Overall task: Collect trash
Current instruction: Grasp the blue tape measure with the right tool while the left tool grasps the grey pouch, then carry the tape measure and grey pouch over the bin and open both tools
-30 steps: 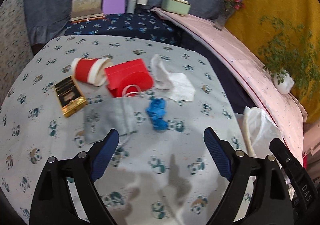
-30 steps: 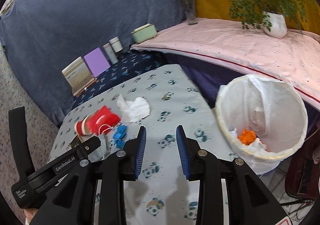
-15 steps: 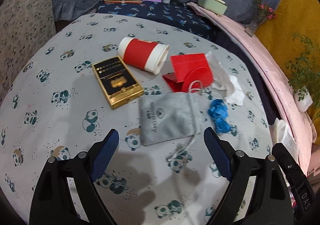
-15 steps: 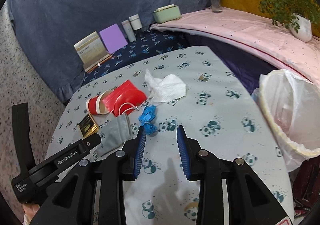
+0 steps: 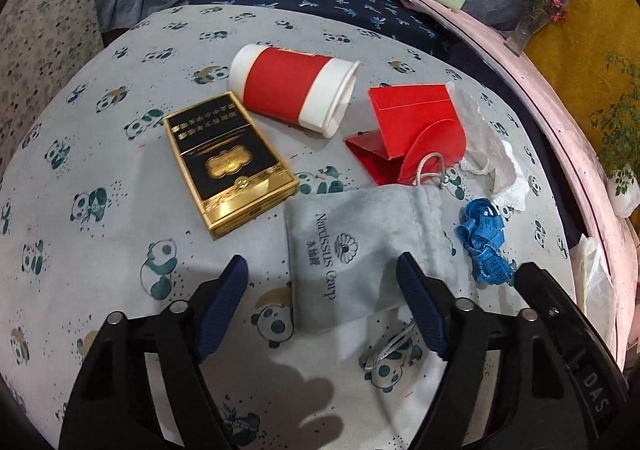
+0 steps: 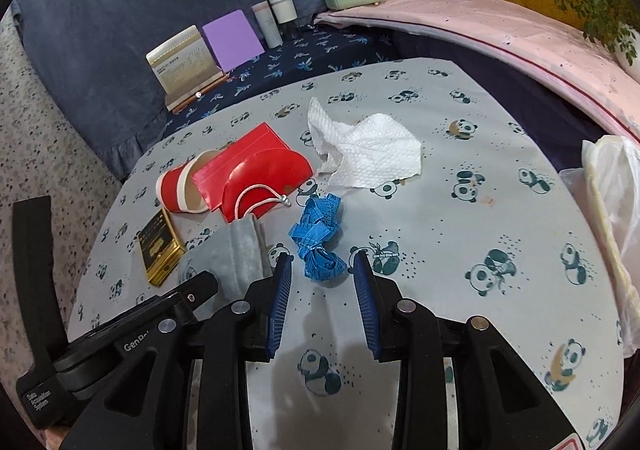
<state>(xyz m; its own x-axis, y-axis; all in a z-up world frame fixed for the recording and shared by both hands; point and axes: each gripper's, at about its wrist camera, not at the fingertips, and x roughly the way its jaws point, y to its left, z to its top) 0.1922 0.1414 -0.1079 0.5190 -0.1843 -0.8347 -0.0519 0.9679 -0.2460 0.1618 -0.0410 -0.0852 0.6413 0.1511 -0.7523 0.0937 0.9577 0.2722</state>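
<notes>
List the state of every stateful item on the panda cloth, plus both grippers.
Red-and-white paper cup: on its side, mouth open.
Red cardboard box: flap open.
Grey drawstring pouch: lying flat, neck cinched.
White paper towel: crumpled.
Blue measuring tape: bunched, loose.
Gold-and-black box: closed, flat.
Left gripper: open, jaws just closing, over pouch.
Right gripper: open, straddling tape's near end.

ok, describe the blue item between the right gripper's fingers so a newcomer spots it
On the panda-print table, look just ahead of the right gripper. The crumpled blue measuring tape lies there, right of the grey pouch, below the white paper towel: the only blue, printed tangle among them.
</notes>
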